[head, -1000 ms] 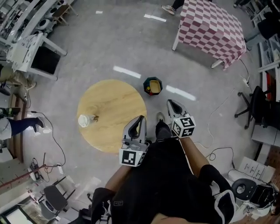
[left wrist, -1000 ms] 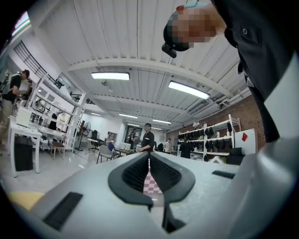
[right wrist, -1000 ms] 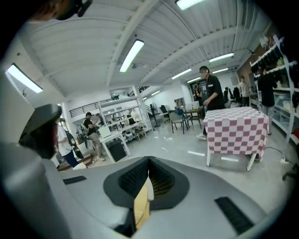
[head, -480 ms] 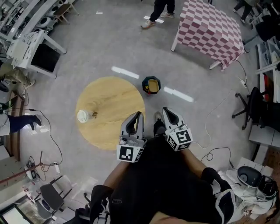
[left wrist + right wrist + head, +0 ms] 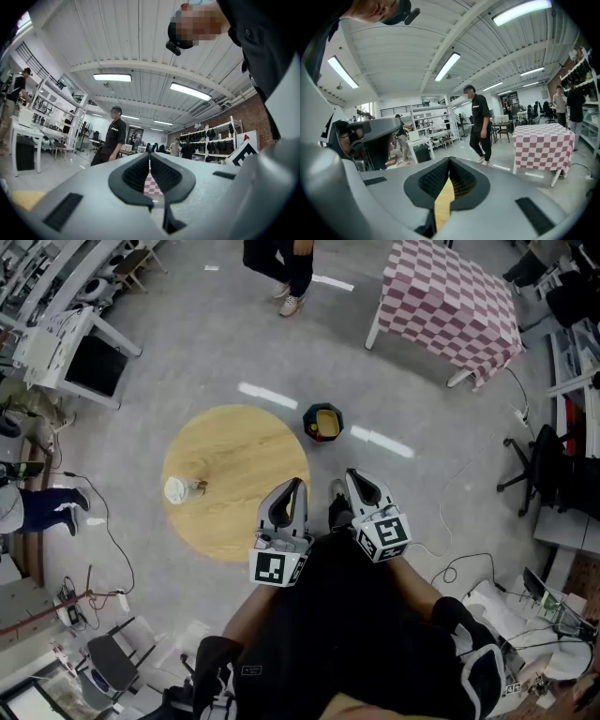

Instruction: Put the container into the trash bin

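Left gripper point(image 5: 296, 487) and right gripper point(image 5: 352, 478) hang at the near edge of the round table point(image 5: 234, 456), close to the person's body. Each has its jaws pressed together with nothing between them, as the left gripper view and the right gripper view both show.

Over the last second both have drawn back a little from the table toward the body, the right one more. A walking person point(image 5: 281, 266) has come in well beyond the table's far side. The container point(image 5: 175, 489) has kept its place on the table's left part, and the trash bin point(image 5: 323, 423) still stands on the floor just past the table's far right edge. So the container is on the table and not in the bin, and neither gripper is closing on it.

The container looks like a small white round cup, seen from above, with a tiny brownish thing just beside it that is too small to name. The table top is pale, matt wood. The bin is dark with a faceted rim, and something yellow shows inside.
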A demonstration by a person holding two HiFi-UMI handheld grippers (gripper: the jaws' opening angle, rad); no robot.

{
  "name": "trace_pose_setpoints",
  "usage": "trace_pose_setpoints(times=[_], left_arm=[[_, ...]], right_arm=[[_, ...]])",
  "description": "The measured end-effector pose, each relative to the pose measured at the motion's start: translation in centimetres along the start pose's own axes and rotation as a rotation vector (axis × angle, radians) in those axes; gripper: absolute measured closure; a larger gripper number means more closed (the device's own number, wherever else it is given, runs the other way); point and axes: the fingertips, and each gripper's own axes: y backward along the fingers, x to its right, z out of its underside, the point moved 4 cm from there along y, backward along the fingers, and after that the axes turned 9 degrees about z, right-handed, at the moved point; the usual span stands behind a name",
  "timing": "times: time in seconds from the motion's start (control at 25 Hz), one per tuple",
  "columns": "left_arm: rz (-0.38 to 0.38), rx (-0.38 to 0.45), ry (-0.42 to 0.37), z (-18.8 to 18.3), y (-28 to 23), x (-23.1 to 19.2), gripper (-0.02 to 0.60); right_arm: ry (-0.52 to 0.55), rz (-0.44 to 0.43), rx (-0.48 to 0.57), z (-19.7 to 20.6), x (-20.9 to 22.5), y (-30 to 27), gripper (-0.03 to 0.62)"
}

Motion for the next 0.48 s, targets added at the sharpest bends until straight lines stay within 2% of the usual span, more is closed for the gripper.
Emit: trace_pose_setpoints(times=[0.48], left_arm=[[-0.004,-0.002,0.001,0.22,-0.08,-0.10,0.565]], right_arm=[[-0.001,-0.004,0.008,0.05,-0.05,-0.17,0.568]])
